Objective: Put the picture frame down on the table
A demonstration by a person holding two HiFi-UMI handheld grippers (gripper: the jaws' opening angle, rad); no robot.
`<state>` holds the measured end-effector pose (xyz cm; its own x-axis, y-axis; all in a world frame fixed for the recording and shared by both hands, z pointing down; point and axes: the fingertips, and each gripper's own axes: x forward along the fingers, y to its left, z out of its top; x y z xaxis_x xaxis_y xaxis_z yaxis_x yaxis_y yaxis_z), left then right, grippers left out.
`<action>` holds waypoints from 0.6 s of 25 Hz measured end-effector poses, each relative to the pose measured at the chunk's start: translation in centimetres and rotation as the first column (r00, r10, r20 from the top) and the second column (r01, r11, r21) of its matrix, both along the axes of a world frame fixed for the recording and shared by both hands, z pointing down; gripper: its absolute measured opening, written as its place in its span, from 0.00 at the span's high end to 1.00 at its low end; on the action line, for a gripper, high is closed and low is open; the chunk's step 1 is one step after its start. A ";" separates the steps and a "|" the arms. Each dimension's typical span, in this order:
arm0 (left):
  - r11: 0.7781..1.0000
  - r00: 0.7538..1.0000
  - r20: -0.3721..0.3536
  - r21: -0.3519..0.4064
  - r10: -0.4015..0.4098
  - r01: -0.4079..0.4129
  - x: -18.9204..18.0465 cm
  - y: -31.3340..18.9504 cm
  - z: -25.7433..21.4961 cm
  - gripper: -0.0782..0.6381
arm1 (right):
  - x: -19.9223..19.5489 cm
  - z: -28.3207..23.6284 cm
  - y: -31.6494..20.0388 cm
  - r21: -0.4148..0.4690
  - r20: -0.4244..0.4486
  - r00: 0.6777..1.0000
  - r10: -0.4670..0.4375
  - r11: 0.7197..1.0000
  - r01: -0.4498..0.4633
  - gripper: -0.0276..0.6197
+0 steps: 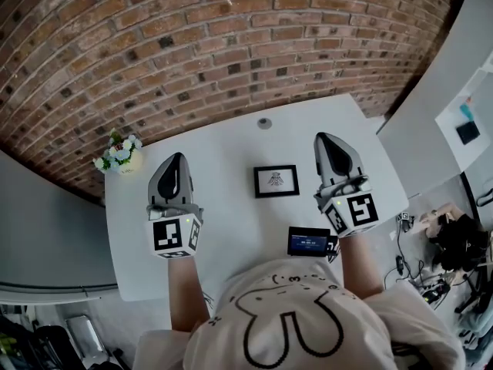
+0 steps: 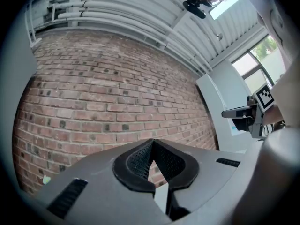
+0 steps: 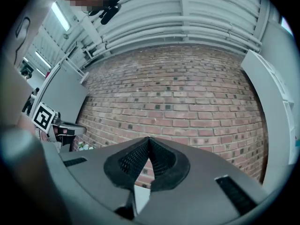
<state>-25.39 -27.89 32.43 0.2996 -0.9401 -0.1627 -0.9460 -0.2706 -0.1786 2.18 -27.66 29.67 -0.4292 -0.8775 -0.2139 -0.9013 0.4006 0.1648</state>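
Note:
A small black picture frame (image 1: pixel 276 180) lies flat on the white table (image 1: pixel 231 137), near its middle. My left gripper (image 1: pixel 177 160) hovers to the frame's left, raised above the table, jaws shut with nothing between them. My right gripper (image 1: pixel 330 139) is raised to the frame's right, also shut and empty. In the left gripper view the shut tips (image 2: pixel 152 142) point at the brick wall (image 2: pixel 103 102), and the right gripper (image 2: pixel 243 112) shows at the far right. In the right gripper view the shut tips (image 3: pixel 148 139) face the brick wall (image 3: pixel 187 102) too.
A small pot of flowers (image 1: pixel 119 154) stands at the table's far left corner. A round grey disc (image 1: pixel 264 122) lies near the far edge. A dark device with a lit screen (image 1: pixel 309 241) sits at the near edge. Cables and gear (image 1: pixel 439 276) clutter the floor on the right.

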 end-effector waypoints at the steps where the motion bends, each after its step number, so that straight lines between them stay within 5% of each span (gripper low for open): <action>1: 1.000 1.000 0.010 0.018 -0.006 0.006 0.0 0.1 -0.2 0.88 | 0.0 -0.1 0.0 0.001 -0.001 1.000 0.002 1.000 -0.002 0.93; 15: 0.998 0.999 0.001 0.052 -0.039 0.038 -0.5 1.1 -1.2 0.88 | -0.3 0.3 0.2 -0.009 -0.044 0.999 0.003 1.000 -0.004 0.93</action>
